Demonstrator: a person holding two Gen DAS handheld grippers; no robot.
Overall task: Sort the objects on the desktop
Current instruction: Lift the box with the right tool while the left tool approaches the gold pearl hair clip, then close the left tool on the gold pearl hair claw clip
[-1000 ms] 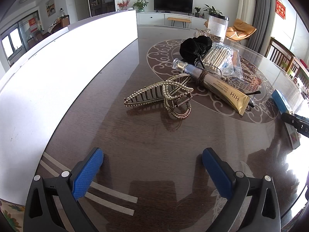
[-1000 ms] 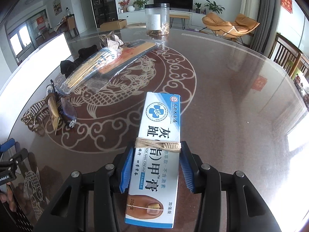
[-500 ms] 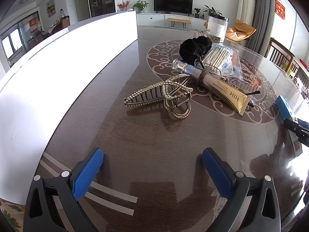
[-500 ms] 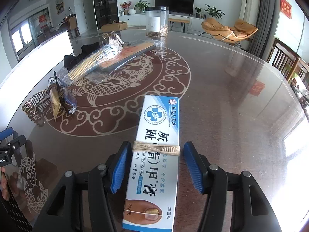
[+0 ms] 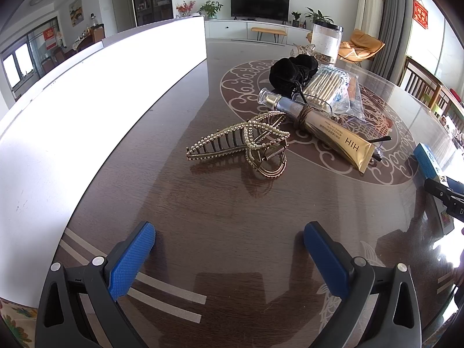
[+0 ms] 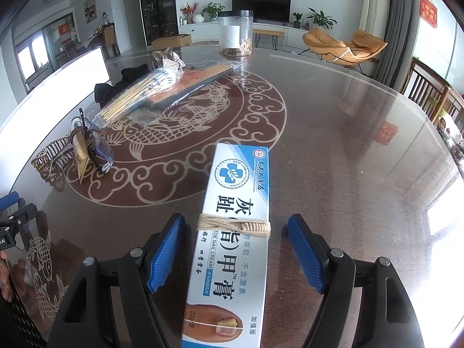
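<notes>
Fingers [image 6: 304, 255] of the right gripper [image 6: 235, 249] are opening off the cream box [image 6: 232, 232] (nothing gripped now); withdrawing straight back should avoid nudging it.

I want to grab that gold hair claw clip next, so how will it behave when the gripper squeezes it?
The hair claw clip looks like rigid metal, so it likely won't flex. It has a visible coil spring, so squeezing its handles would probably open the teeth. The glossy table suggests it may slide if nudged.
</notes>
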